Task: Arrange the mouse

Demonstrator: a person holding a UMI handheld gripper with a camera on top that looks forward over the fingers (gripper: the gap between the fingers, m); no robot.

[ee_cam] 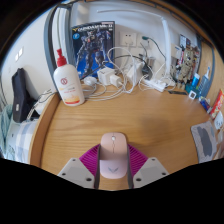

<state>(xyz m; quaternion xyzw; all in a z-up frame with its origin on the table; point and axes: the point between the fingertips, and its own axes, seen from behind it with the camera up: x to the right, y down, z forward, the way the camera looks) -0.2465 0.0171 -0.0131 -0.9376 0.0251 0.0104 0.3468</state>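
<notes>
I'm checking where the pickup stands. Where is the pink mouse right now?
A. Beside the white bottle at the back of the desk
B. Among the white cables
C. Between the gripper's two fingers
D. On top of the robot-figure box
C: the pink mouse sits on the wooden desk between the fingers of the gripper, far from the white bottle.

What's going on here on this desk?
A hand-held gripper is working on a pale pink mouse, which lies between its two fingers on a wooden desk. Whether the fingers actually press on it is hard to tell. Beyond the mouse, by the wall, stand a white bottle, a boxed robot model and a tangle of white cables.
</notes>
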